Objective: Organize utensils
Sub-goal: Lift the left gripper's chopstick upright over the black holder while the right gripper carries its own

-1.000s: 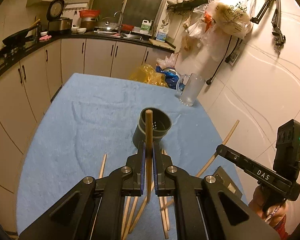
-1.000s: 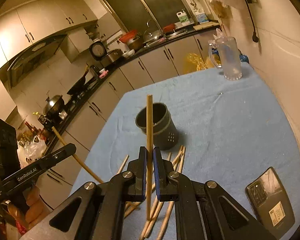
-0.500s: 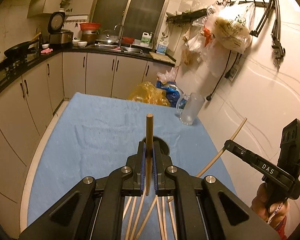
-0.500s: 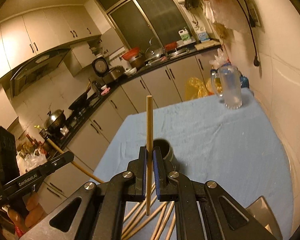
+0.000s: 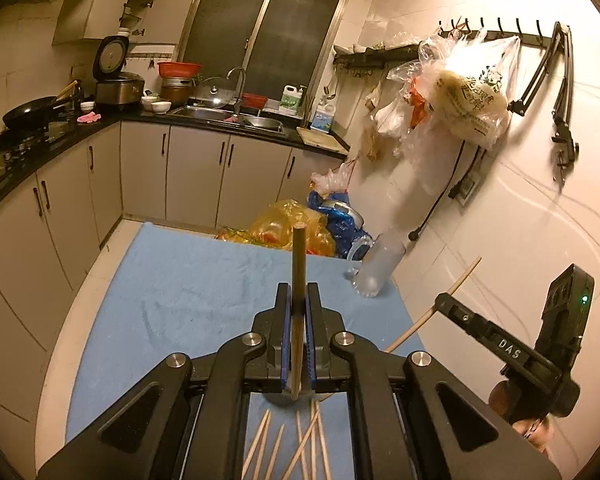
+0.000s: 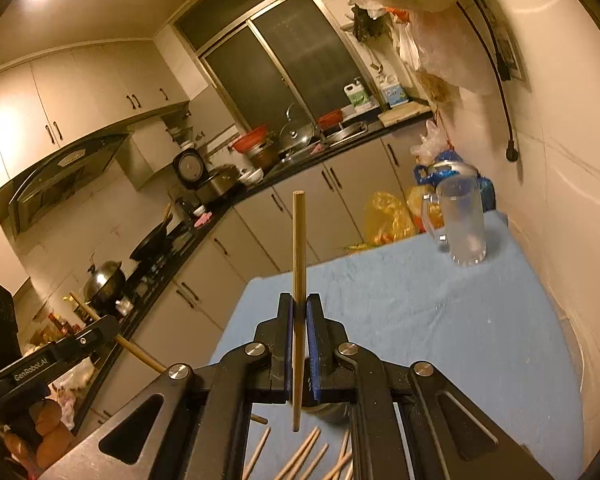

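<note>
A: Each tool pinches one chopstick upright: left tool point(image 5: 296, 322), right tool point(image 6: 296, 324). Where next?

B: The holder point(image 6: 326, 408) sits on the bench point(image 6: 440, 320), mostly hidden under the jaws. Probably centre each tip over its mouth, lower straight, then release. Loose sticks point(image 5: 296, 444) remain below.

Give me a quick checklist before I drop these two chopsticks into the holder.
1. Left gripper shut on its chopstick: ok, stick upright between the pads.
2. Right gripper shut on its chopstick: ok, also upright.
3. Holder in clear view: not ok, mostly hidden behind the grippers in both views.
4. Stick tips lined up over the holder opening: cannot tell.
5. Loose chopsticks on the blue cloth left to collect: ok, several remain.
6. Clear mug out of the way: ok, far corner.
</note>
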Demonstrator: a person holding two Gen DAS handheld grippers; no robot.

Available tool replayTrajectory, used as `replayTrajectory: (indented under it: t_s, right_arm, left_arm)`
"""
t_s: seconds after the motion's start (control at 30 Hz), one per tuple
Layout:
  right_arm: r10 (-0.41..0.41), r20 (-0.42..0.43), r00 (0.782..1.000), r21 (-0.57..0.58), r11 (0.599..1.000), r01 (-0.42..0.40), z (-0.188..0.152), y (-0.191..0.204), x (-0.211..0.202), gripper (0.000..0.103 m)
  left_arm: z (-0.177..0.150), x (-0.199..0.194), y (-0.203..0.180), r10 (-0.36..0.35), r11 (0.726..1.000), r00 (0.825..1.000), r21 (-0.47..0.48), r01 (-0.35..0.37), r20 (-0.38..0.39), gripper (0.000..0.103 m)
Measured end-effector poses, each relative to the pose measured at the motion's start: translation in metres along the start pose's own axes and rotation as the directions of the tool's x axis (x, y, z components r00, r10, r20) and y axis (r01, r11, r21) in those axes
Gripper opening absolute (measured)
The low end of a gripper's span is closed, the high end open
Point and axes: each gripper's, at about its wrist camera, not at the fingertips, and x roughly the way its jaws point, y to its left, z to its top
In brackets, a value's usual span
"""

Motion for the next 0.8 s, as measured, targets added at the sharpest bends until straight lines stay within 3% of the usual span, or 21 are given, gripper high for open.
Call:
replayTrajectory:
  t_s: [0.27, 0.53, 0.8]
  right_arm:
    - [-0.04, -0.022, 0.999, -0.007, 0.999, 0.04, 0.007, -0.012, 0.041, 0.007]
    - [-0.068, -0.151, 0.986, 0.015, 0.997, 0.071, -0.018, -0.035, 0.092, 0.007]
    - [-0.076, -0.224, 0.972, 0.02, 0.996, 0.082, -0.039, -0.044, 0.119, 0.008]
  left_arm:
    - [-0.002, 0.064, 0.002, -0.019, 1.0, 0.998, -0.004, 0.019, -0.064, 0.006]
    - [-0.027, 0.119, 0.018, -0.014, 1.0, 0.984, -0.021, 0.01, -0.178, 0.006]
    - [-0.038, 0.145, 0.027, 0.008, 1.0, 0.975, -0.023, -0.014, -0.222, 0.006]
